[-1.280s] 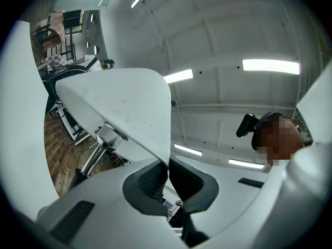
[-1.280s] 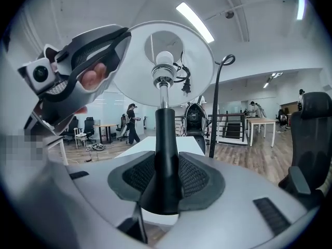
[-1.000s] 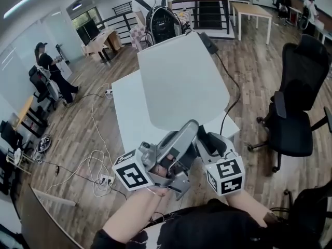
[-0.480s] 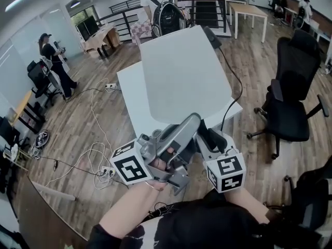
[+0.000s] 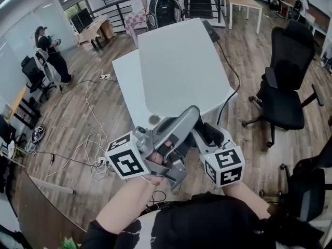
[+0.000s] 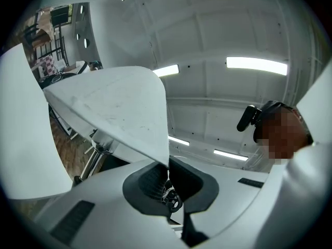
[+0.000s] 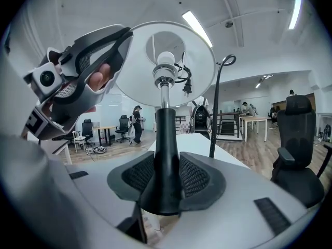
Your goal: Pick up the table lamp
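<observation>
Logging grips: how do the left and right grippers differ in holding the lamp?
The left gripper pinches the white shade at its thin rim, fingers nearly together; the right gripper clasps the thick black stem, fingers wide apart. The left tilts up at the ceiling, the right looks level. Both hold one lamp.

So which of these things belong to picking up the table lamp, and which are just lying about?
Job: table lamp with white shade and black stem; left gripper, shut on the shade's rim; right gripper, shut on the stem.
Lying about: white rectangular table; black swivel office chair; white cables on the wood floor.
</observation>
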A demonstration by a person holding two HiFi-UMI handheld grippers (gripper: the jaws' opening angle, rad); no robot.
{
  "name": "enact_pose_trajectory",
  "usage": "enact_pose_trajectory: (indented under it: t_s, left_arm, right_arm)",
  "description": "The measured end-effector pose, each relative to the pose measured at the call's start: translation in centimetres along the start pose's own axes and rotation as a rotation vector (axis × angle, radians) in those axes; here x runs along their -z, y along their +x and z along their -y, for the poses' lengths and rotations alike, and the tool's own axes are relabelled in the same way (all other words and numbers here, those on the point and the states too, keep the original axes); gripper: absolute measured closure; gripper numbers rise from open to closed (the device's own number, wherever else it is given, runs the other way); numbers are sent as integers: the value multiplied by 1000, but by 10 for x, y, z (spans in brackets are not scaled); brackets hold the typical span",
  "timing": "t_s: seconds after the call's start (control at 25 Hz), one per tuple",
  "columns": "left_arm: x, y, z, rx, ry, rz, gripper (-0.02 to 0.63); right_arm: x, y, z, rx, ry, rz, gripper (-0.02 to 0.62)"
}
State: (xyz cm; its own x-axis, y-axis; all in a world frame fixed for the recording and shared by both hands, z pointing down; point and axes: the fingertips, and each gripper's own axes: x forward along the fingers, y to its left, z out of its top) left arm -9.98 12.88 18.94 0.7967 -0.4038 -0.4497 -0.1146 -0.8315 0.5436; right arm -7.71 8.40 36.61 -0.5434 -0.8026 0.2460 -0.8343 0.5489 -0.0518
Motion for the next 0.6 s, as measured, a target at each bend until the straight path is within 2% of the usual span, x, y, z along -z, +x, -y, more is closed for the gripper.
enact_pose_trajectory:
  t_s: [0.6]
  left_arm:
    - [0,34,-2,-8,8,24,589]
  right_arm:
    - [-16,-2,28,-39,-30,6,433]
